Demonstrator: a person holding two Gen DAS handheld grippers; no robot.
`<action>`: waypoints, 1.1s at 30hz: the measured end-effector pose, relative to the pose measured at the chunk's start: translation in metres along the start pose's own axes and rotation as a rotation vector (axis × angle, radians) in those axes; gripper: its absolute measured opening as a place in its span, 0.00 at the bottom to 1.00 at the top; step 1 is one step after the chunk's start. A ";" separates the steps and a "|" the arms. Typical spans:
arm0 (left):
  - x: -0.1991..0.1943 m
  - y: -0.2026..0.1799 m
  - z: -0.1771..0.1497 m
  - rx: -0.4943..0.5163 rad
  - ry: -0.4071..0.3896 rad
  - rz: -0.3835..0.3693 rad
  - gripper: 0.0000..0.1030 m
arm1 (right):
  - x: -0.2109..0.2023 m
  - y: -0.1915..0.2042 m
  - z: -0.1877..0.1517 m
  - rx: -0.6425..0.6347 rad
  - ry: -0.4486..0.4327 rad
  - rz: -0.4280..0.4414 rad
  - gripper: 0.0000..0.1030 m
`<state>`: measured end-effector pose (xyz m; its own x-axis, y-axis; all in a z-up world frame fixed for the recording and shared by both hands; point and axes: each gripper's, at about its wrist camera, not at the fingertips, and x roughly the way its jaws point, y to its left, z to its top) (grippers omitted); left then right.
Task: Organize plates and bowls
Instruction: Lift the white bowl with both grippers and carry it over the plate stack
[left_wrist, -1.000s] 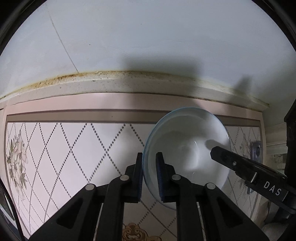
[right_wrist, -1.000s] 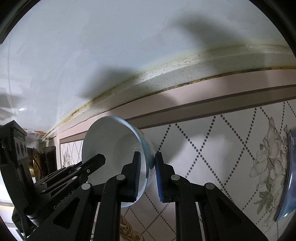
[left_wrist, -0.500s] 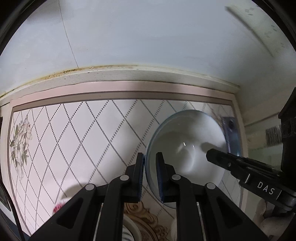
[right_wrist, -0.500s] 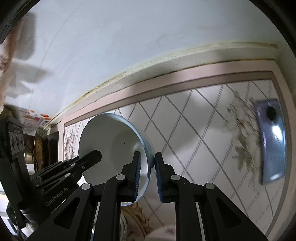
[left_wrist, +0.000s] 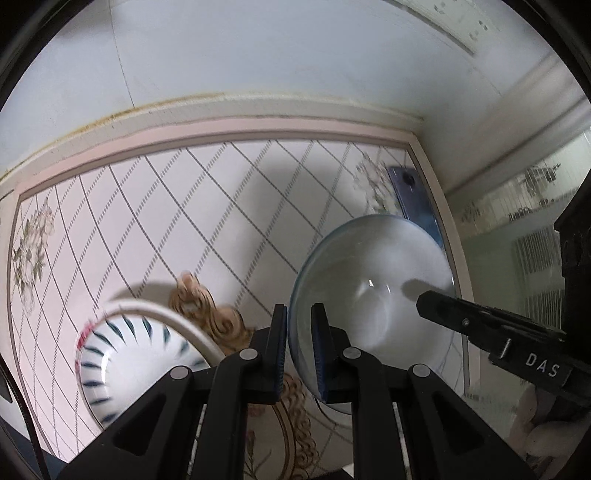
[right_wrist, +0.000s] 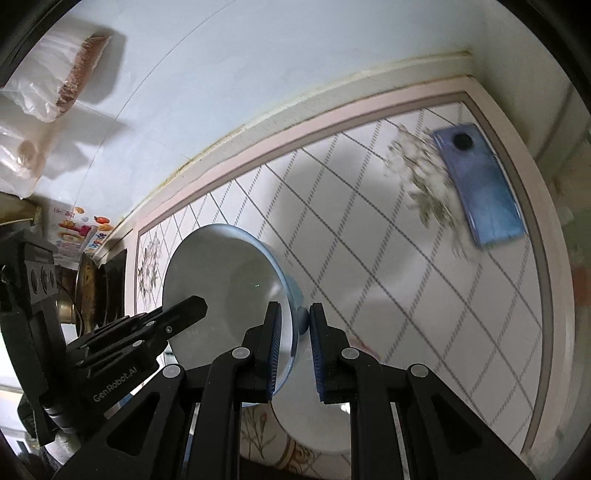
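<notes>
You've got both grippers on 1 glass bowl (left_wrist: 369, 291), held in the air over the table (left_wrist: 229, 206). Left gripper (left_wrist: 298, 349) is clamped on the bowl's rim at the near-left edge, 1 blue pad inside the rim and 1 outside, jaws nearly together w/ only the glass wall between. Right gripper (right_wrist: 294, 347) is clamped on the opposite side of the same rim, same setup: 1 pad inside, 1 outside. In the left wrist view the right gripper's fingers (left_wrist: 476, 325) come in from the right, reaching the bowl's far rim; in the right wrist view the left gripper's fingers (right_wrist: 162, 317) come in from the left across the bowl's opening. Bowl is clear w/ a bluish rim, tilted so its opening faces the left cam; the right cam sees it more edge-on. Not touching the table. Below and left of it in the left view sits a white bowl w/ dark blue stripes (left_wrist: 122, 354), upright on the table, partly hidden behind your left gripper; some motion blur there. Right view shows a pale dish edge (right_wrist: 317, 424) under the right fingers, can't tell if it's that same bowl. Table has a diamond-grid cloth w/ floral corners and a gold scroll motif mid-table. A blue phone (right_wrist: 480, 184) lies flat, camera side up, at the far right corner of the table, well apart from both bowls. A clear plastic bag w/ something brown inside (right_wrist: 55, 81) hangs against the wall at upper left in the right view.
</notes>
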<state>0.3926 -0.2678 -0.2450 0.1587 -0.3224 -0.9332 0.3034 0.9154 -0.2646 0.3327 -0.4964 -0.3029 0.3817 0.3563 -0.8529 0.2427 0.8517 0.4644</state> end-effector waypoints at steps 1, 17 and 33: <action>0.002 -0.003 -0.005 0.009 0.010 -0.003 0.11 | -0.002 -0.003 -0.007 0.006 0.001 -0.002 0.17; 0.030 -0.026 -0.039 0.081 0.080 0.020 0.11 | 0.005 -0.040 -0.061 0.069 0.075 -0.037 0.17; 0.048 -0.032 -0.041 0.115 0.111 0.064 0.11 | 0.021 -0.053 -0.062 0.081 0.110 -0.064 0.17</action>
<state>0.3515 -0.3032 -0.2915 0.0783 -0.2301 -0.9700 0.4025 0.8975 -0.1804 0.2722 -0.5101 -0.3607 0.2645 0.3457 -0.9003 0.3359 0.8421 0.4220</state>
